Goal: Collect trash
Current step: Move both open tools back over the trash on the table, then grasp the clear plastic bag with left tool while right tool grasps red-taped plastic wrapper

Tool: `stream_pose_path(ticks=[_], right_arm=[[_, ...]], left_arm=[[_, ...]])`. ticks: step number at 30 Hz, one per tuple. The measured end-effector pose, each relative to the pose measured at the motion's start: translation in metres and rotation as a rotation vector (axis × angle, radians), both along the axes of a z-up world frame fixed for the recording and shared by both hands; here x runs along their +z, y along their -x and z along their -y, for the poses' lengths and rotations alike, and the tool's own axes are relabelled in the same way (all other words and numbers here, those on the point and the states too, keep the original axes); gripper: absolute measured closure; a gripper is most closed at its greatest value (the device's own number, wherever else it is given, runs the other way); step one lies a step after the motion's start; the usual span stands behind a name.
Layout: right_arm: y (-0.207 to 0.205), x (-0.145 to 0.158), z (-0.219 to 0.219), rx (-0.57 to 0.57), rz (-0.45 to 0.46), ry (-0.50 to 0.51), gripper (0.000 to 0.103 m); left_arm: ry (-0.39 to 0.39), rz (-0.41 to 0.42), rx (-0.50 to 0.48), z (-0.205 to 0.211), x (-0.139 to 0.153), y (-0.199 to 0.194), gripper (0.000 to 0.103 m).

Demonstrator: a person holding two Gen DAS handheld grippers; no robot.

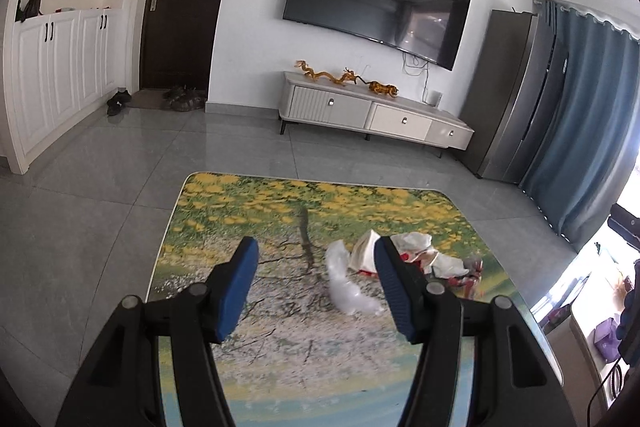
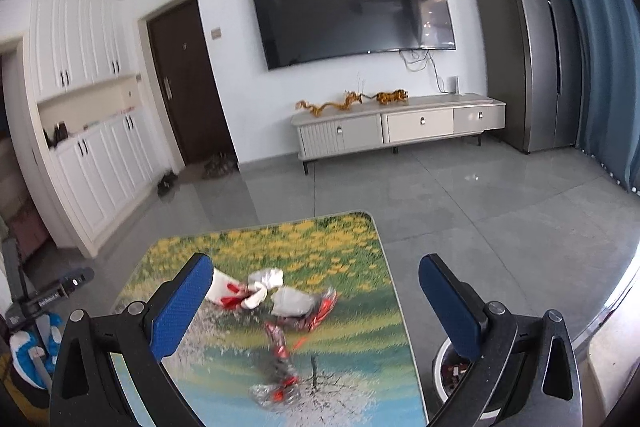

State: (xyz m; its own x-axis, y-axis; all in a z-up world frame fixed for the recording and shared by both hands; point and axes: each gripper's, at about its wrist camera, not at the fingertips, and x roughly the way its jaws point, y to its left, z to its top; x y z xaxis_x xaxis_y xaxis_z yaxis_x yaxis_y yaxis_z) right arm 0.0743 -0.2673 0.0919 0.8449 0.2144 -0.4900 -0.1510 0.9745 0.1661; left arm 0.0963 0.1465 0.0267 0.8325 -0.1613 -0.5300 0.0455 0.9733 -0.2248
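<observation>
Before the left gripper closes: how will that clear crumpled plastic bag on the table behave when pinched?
The clear plastic bag looks thin and crumpled, so probably floppy and light; it should collapse between the pads rather than resist. Its glossy film may slip, so pinch a bunched fold. It lies beside the white wrapper, which might drag along.

Table top [image 1: 224,211]: printed landscape, yellow flowers over green at far edge, pale speckled middle, blue-green near edge. Trash: clear-white plastic wrap [image 1: 348,287], white-and-red paper [image 1: 416,251], silver-red foil wrappers [image 2: 316,307]. Gripper pads [image 2: 180,303] blue, textured; frames black. Floor [image 2: 460,195] grey tile. Curtain [image 1: 580,115] blue.
</observation>
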Motion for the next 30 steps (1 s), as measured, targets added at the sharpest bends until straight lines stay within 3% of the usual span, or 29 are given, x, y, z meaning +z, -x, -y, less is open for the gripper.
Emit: stream_pose_path(ticks=[11,20,30], right_arm=[[-0.011,-0.025,-0.057,-0.028,-0.038,0.152,0.0],[-0.034,-0.053,-0.067,0.021,-0.125,0.111,0.0],[-0.063,-0.116,-0.075,0.131,-0.315,0.1,0.002]], left_arm=[[0.038,-0.032,0.017,-0.028,-0.025,-0.004,0.045],[0.049,-0.103,0.013,-0.036,-0.049,-0.019,0.045],[0.075,-0.208,-0.142,0.011,-0.076,-0.052,0.045]])
